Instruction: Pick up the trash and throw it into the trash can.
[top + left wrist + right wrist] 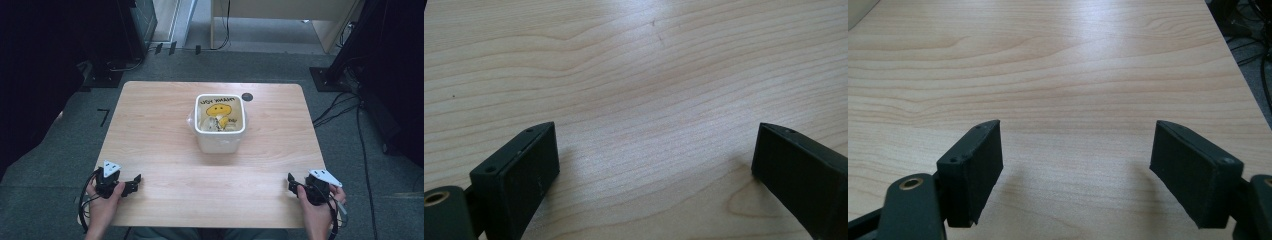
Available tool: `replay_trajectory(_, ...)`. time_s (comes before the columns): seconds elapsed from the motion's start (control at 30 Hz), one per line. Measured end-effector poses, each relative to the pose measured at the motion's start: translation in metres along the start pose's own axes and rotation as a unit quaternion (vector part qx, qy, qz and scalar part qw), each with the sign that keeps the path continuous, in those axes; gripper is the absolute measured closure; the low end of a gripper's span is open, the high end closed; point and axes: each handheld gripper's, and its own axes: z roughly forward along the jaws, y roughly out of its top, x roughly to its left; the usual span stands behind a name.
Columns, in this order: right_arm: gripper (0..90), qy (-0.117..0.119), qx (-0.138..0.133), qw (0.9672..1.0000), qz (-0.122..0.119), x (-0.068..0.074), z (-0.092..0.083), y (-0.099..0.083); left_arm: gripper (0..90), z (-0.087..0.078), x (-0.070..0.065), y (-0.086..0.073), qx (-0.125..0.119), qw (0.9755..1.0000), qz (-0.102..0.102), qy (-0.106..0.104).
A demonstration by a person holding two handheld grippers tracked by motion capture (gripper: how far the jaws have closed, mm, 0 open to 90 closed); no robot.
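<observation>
In the high view, two hands at the bottom edge hold the left gripper (131, 185) at lower left and the right gripper (291, 181) at lower right, both resting on the wooden table (165, 135). A white tub (220, 125) with a yellow face on its lid sits at the centre, well apart from both. The left gripper view shows its jaws spread wide over bare wood. The right gripper view shows the same, jaws spread and empty.
</observation>
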Motion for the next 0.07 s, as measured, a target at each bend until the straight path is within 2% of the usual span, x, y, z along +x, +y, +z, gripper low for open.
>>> replay_trajectory(0.07, 21.2, 0.001, -0.002, 1.0000, 0.001, -0.0002, -0.0010, 0.0006, 4.7, 0.0000, 0.0000, 0.0000, 0.000, 1.0000, 0.000, 0.000)
